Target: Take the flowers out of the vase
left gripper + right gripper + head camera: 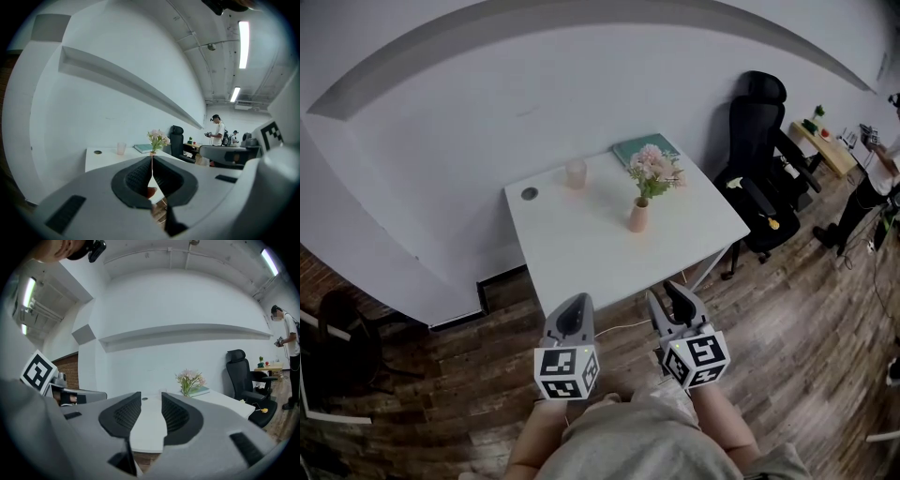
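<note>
Near the vase (638, 216) of flowers (654, 171) sit cup (576, 174) and book (628, 150); left gripper (576, 306) clenched, right gripper (668, 302) released.

Pink flowers (654, 169), peach vase (638, 217), white table (581, 251), teal book (626, 150), black chair (757, 131).
</note>
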